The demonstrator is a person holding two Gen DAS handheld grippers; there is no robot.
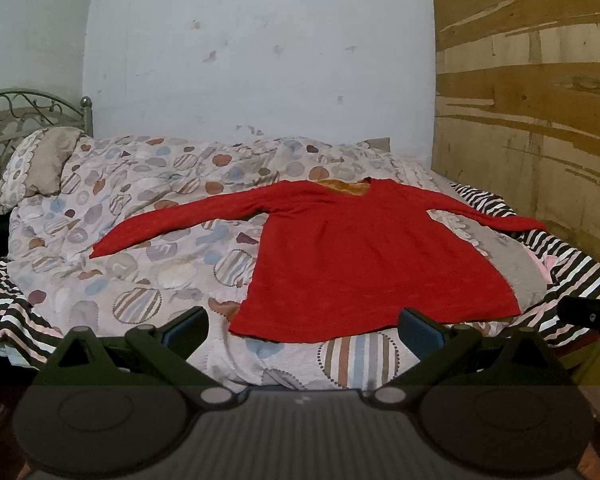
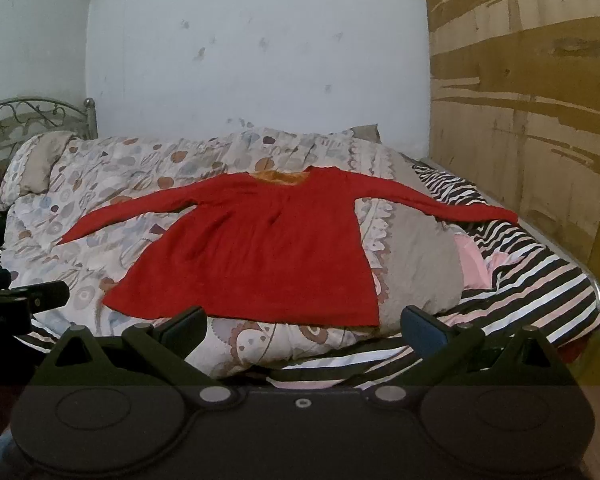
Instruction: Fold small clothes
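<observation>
A red long-sleeved top (image 1: 352,256) lies flat on the bed, both sleeves spread out, its orange-lined neck toward the wall. In the right wrist view the same top (image 2: 268,256) sits a little left of centre. My left gripper (image 1: 304,334) stands open just short of the hem, nothing between its fingers. My right gripper (image 2: 304,330) is open too, near the hem's right part, and touches nothing. The right gripper's tip (image 1: 588,314) shows at the left wrist view's right edge, and the left gripper's tip (image 2: 28,300) at the right wrist view's left edge.
The top rests on a rumpled patterned quilt (image 1: 140,240) over a black, white and pink striped sheet (image 2: 520,280). A pillow (image 1: 40,164) and metal headboard (image 1: 28,108) are at the left. A wooden panel (image 1: 532,120) stands on the right, a white wall (image 1: 260,60) behind.
</observation>
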